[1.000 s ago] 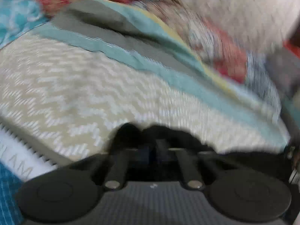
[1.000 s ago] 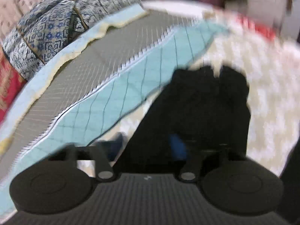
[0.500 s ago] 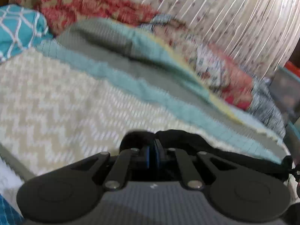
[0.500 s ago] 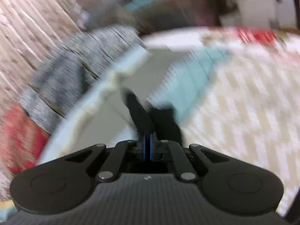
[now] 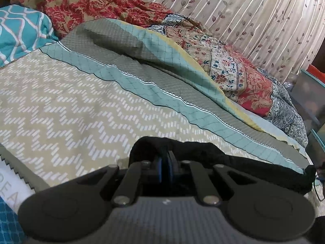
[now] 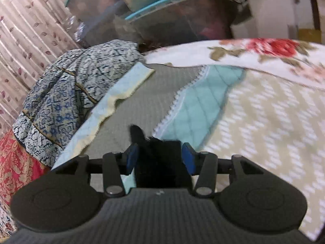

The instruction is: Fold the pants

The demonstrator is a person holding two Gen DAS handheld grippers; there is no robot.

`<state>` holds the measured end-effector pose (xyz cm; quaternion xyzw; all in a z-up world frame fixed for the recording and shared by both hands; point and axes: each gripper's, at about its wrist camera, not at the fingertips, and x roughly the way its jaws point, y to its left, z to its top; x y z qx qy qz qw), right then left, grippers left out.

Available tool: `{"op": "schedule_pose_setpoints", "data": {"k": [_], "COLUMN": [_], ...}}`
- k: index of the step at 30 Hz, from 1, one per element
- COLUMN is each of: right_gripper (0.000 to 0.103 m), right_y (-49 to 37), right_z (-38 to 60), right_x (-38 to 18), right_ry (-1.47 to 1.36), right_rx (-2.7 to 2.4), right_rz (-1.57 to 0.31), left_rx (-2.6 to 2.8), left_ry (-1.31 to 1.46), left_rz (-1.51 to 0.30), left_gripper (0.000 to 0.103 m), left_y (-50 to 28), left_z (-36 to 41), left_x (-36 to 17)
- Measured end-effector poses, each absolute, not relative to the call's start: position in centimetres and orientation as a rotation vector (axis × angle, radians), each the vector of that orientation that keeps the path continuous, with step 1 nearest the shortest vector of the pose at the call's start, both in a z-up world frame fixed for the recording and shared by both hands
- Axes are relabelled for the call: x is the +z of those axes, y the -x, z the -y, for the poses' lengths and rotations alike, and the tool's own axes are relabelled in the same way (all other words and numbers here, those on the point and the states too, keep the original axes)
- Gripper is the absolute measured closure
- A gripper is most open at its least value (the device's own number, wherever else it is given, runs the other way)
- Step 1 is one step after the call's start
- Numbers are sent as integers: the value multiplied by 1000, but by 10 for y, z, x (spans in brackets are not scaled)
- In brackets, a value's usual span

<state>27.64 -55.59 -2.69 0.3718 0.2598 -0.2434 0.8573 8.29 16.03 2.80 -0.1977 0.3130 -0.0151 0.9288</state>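
The black pants (image 5: 233, 162) lie over the beige zigzag bedspread (image 5: 71, 111). My left gripper (image 5: 165, 163) is shut on a bunched edge of the pants, blue pads pressed together. From it the cloth stretches as a dark band to the right. In the right wrist view my right gripper (image 6: 160, 158) is open, its blue pads (image 6: 187, 158) apart on either side of a black fold of the pants (image 6: 160, 158). The cloth sits loose between them above the bedspread (image 6: 274, 122).
A teal and grey quilt (image 5: 142, 65) runs across the bed behind the pants. Rumpled red and blue patterned blankets (image 5: 233, 67) are heaped by the curtain (image 5: 254, 10). Storage boxes (image 6: 162, 10) stand past the foot of the bed. A teal pillow (image 5: 18, 34) lies far left.
My right gripper, shut on the pants half a second ago, has opened. The left gripper stays shut on the pants and has lifted and steadied.
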Motion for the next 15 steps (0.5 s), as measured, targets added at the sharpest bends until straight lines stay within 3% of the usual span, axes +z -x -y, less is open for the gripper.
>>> {"op": "schedule_pose_setpoints", "data": {"k": [3,5,8,15], "right_gripper": [45,93,96,97], "right_y": [-303,-321,-304,-193], "right_z": [547,541,546,604], "right_x": [-32,-41,-31,60], "right_ry": [-709,-658,-731,-941], "right_rx": [-492,-494,-503,-403], "right_rz": [-623,-734,-668,-409], "left_rx": [-17,-11,-22,-91], "left_ry": [411,406,398,407], "left_rz": [-637,-635,-612,-485], "left_gripper": [97,97,97,97], "left_y": [-79,-77,-72,-23], "left_z": [-159,-157,-154,-153], "left_x": [29,31,43,92]}}
